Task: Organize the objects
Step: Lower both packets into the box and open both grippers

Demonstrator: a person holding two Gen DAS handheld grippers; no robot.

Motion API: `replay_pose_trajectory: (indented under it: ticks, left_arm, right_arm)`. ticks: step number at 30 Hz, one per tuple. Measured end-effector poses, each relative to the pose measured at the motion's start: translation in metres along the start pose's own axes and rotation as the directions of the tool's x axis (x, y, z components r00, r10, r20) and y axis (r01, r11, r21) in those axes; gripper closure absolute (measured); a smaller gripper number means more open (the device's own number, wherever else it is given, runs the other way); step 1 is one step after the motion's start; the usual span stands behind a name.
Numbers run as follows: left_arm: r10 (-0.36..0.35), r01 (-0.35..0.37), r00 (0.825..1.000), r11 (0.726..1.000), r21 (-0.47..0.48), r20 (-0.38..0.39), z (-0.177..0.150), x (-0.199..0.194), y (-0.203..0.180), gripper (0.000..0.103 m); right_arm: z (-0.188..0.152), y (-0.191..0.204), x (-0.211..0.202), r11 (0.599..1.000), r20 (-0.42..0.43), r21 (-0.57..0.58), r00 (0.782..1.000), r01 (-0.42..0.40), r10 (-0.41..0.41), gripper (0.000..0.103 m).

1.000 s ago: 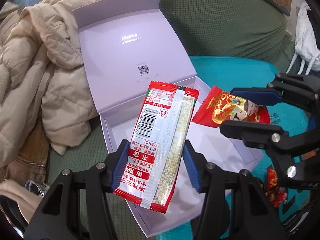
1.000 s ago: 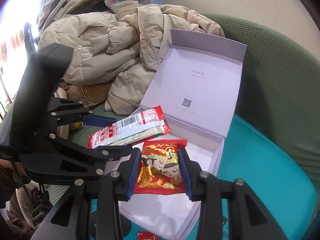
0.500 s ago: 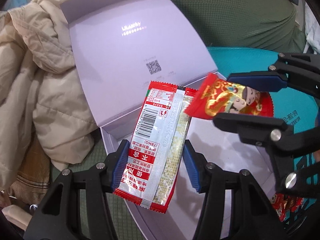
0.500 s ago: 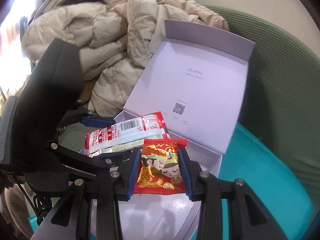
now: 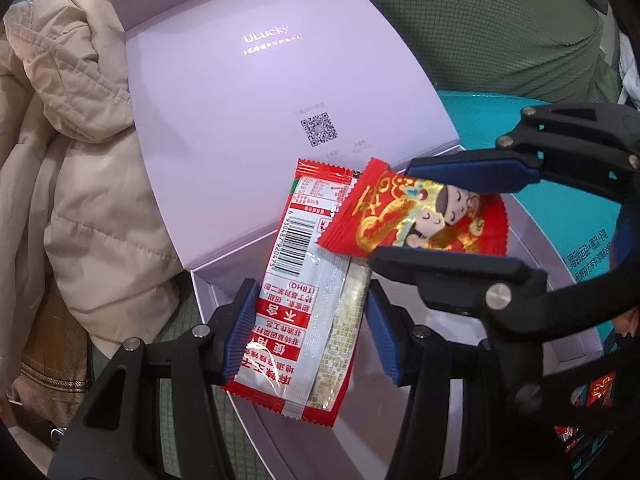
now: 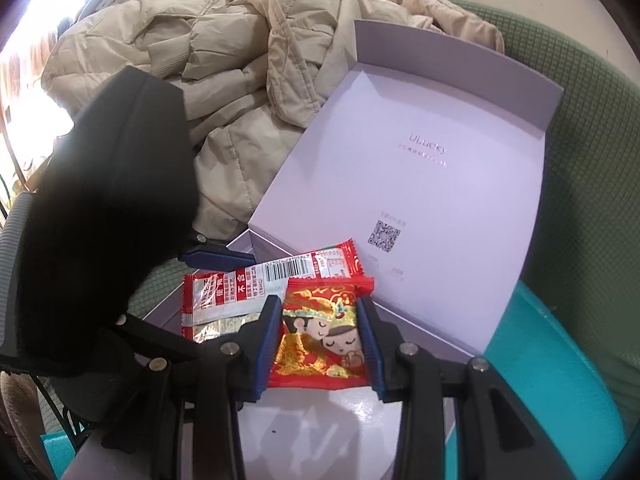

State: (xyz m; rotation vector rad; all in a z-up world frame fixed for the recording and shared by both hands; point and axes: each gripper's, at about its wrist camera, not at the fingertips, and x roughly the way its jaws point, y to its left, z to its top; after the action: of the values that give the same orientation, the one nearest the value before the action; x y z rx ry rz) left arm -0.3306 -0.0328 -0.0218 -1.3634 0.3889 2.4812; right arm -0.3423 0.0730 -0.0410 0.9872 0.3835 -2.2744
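Setting: green textured sofa [image 5: 500, 28] behind, beige puffer jacket [image 5: 68, 168] heaped at left of the left-wrist frame, teal cushion [image 6: 540, 380] at lower right of the right-wrist frame.
Container: lilac box [image 5: 248, 432] open, lid [image 5: 256, 120] leaning back at upper centre, "ULucky" print and a QR code on its inside.
Left gripper [image 5: 308, 328]: jaws clamped on the long snack packet [image 5: 304, 292] (red ends, clear middle, barcode), bottom centre of the left-wrist frame, held over the open box.
Right gripper [image 6: 318, 344]: jaws clamped on the red cartoon packet [image 6: 324, 340], bottom centre of the right-wrist frame, also over the box floor.
Change: a second ago both packets sat higher and further from the lid; now both are lower and closer in, red packet overlapping the top right corner of the long one in the left-wrist view (touching or not, cannot tell).
Meaning: likely the placing step, both items about to go into the box; neither released yet.
Hidden: box floor mostly covered by grippers and packets, so what is already inside is unclear.
Cut off: small red wrappers [image 5: 592, 396] at lower right of the left-wrist frame, partly behind the right gripper.
Hard to read: fine packet print; bright glare at the left edge of the right-wrist frame.
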Motion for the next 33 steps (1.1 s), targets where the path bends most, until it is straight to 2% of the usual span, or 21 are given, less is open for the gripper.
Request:
replay_pose_trajectory:
  ticks: [4, 17, 20, 25, 33]
  left_arm:
    - [-0.049, 0.048, 0.999, 0.998, -0.036, -0.021, -0.004, 0.006, 0.003, 0.051]
    - [-0.053, 0.051, 0.998, 0.998, -0.047, -0.045, -0.007, 0.009, 0.0, 0.05]
    - [-0.048, 0.046, 0.998, 0.997, -0.063, -0.041, -0.007, 0.007, 0.002, 0.05]
    - [-0.001, 0.0, 1.0, 0.997, -0.071, -0.016, -0.007, -0.004, 0.003, 0.048]
    - [0.017, -0.014, 0.999, 0.994, -0.108, 0.027, -0.005, -0.027, 0.007, 0.043]
  right_arm:
    - [-0.004, -0.005, 0.004, 0.999, -0.015, 0.031, 1.0, -0.021, 0.022, 0.064]
    - [-0.016, -0.008, 0.013, 0.996, -0.057, 0.077, 0.997, -0.049, 0.053, 0.064]
    - [-0.016, -0.008, 0.014, 0.997, -0.064, 0.075, 0.997, -0.036, 0.041, 0.063]
    - [-0.014, -0.008, 0.011, 0.997, -0.071, 0.071, 0.997, -0.019, 0.024, 0.062]
    - [-0.007, -0.009, -0.005, 0.996, -0.027, 0.09, 1.0, 0.006, -0.004, 0.053]
